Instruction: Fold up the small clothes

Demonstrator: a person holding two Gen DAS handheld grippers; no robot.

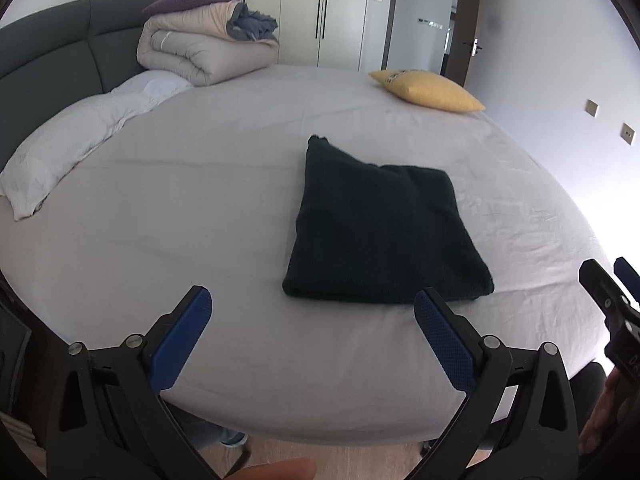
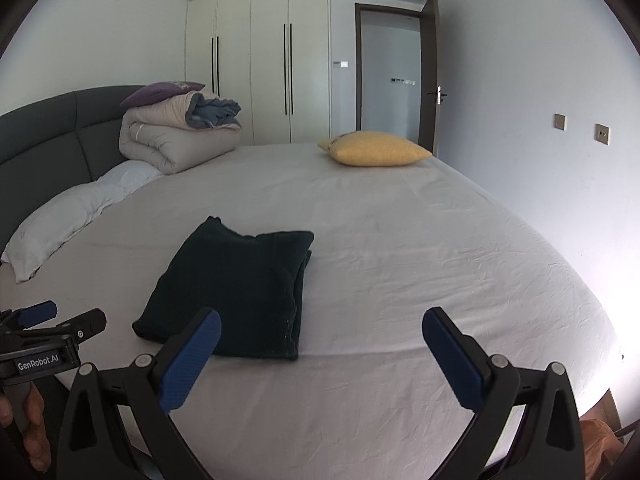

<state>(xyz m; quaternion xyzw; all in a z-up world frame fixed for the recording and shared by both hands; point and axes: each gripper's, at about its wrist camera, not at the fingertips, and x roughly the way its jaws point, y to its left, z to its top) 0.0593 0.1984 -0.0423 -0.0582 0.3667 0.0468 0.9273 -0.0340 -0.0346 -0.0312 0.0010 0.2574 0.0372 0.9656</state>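
A dark green knitted garment point(image 1: 380, 232) lies folded into a thick square on the pale bed sheet point(image 1: 200, 200), near the bed's front edge. My left gripper point(image 1: 314, 300) hangs open just in front of it, holding nothing, its right blue pad beside the fold's near edge. In the right wrist view the same folded garment point(image 2: 236, 284) lies to the left of centre. My right gripper point(image 2: 322, 320) is open and empty above the sheet point(image 2: 400, 240), its left pad over the garment's near right corner. The left gripper point(image 2: 68, 322) shows at the left edge.
A folded beige duvet point(image 1: 200, 52) with a purple cushion on top sits by the dark headboard point(image 1: 48, 52). A white pillow point(image 1: 80, 140) lies at the left, a yellow cushion point(image 1: 428, 90) at the far right. Wardrobes point(image 2: 256, 68) and an open door point(image 2: 392, 72) stand behind.
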